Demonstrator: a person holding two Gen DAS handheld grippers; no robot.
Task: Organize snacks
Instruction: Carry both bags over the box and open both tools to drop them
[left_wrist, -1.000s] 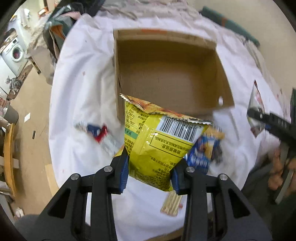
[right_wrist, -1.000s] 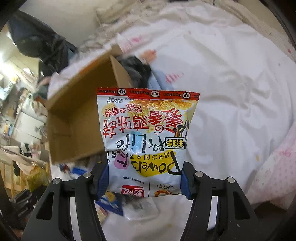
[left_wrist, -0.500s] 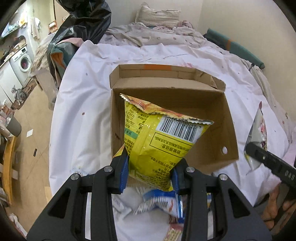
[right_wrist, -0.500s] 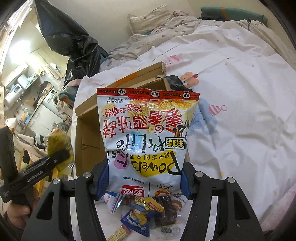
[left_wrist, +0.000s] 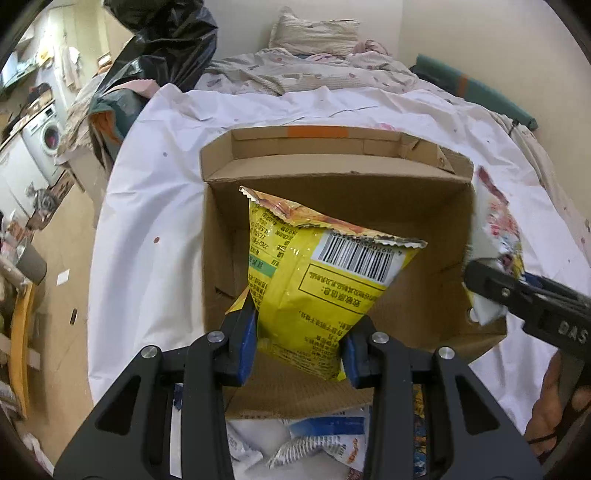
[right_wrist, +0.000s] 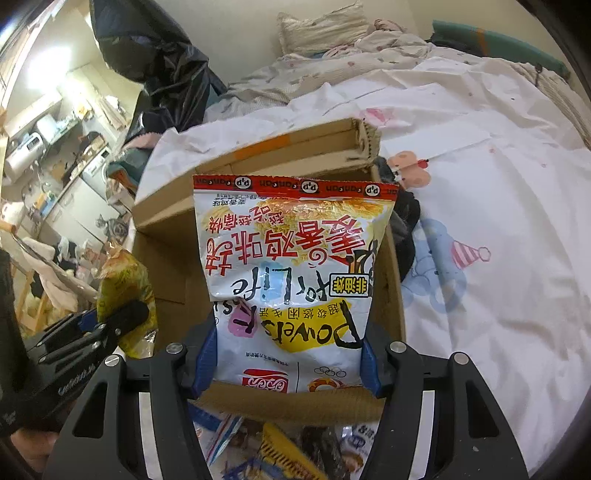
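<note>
Overhead, glossy crinkled yellow bag (left_wrist: 317, 280), white bag (right_wrist: 291, 280); corrugated cardboard box (left_wrist: 332, 173).

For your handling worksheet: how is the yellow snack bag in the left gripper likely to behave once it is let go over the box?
The yellow snack bag looks puffed and probably light. Its foil crumples where the left gripper pinches it, so it is likely floppy. It would probably drop flat into the cardboard box.

You're in a home, a bedroom w/ a laundry/kitchen nook off to the side: bed (left_wrist: 155, 206) under a white sheet, pillow (left_wrist: 314, 31) and rumpled blanket (left_wrist: 295, 74) by the wall, washing machine (left_wrist: 46, 138) at left, cluttered shelves w/ appliances (right_wrist: 44, 133), black plastic bag (right_wrist: 162, 62) hanging.
</note>
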